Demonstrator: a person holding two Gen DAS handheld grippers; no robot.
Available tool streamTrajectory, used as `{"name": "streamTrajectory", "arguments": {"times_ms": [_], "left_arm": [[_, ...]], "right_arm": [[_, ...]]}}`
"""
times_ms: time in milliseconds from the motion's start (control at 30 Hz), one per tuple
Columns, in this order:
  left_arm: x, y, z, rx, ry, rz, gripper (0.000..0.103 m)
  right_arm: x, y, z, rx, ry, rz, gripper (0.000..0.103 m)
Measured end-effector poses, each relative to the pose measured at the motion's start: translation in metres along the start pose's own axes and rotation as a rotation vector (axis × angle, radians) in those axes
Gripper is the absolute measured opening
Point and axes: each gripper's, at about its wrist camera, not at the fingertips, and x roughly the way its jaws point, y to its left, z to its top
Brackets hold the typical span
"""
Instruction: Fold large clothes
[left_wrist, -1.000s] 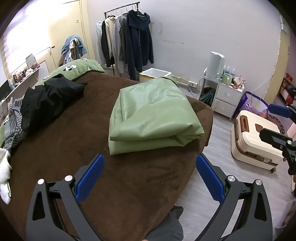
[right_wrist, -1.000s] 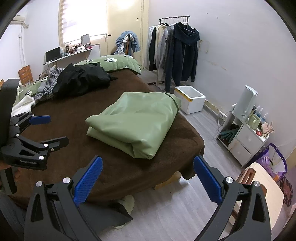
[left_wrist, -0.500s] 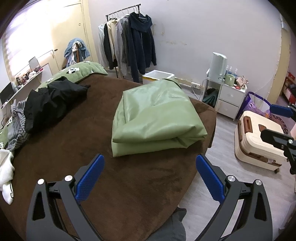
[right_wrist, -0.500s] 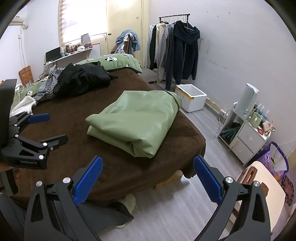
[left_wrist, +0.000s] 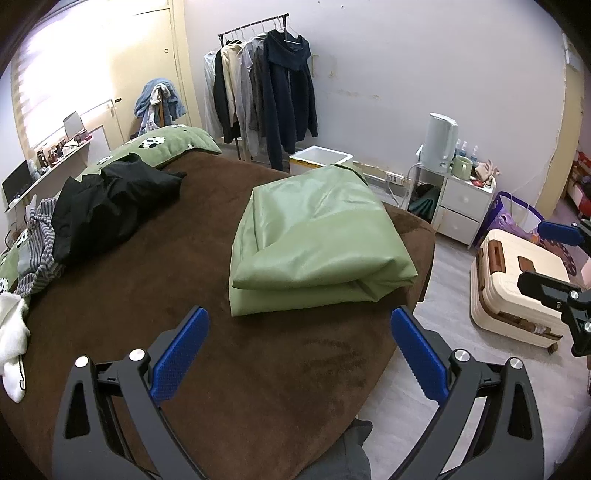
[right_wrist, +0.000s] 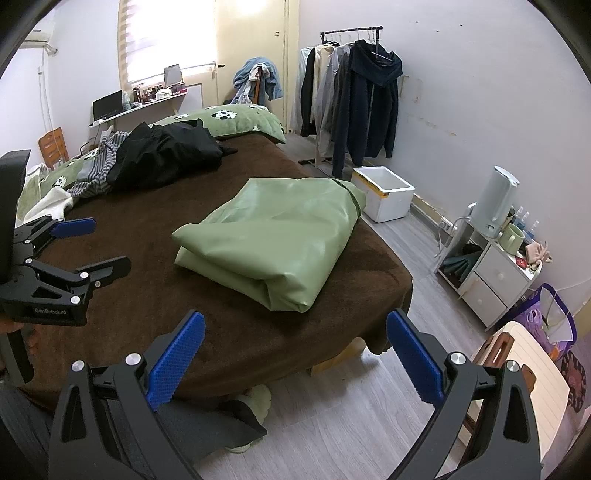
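A light green garment lies folded into a thick rectangle on the brown bed cover, near the bed's right corner; it also shows in the right wrist view. My left gripper is open and empty, held above the bed short of the garment's near edge. My right gripper is open and empty, off the bed's corner above the floor. Each gripper shows at the edge of the other's view: the right one, the left one.
A black garment and striped and white clothes lie heaped at the bed's far left. A clothes rack, a white bin, a white nightstand and a cream suitcase stand around the bed.
Both grippers have drifted slightly, so the folded garment sits a little further right and up in the left wrist view. The garment itself has not moved. Both grippers stay open.
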Motion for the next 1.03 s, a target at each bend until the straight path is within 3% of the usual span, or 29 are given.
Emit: {"name": "streamTrajectory", "arguments": {"times_ms": [1033], "left_arm": [[0.0044, 0.0003, 0.0, -0.01, 0.027, 0.008, 0.097]], "right_arm": [[-0.0002, 0.0007, 0.001, -0.002, 0.006, 0.002, 0.097]]}}
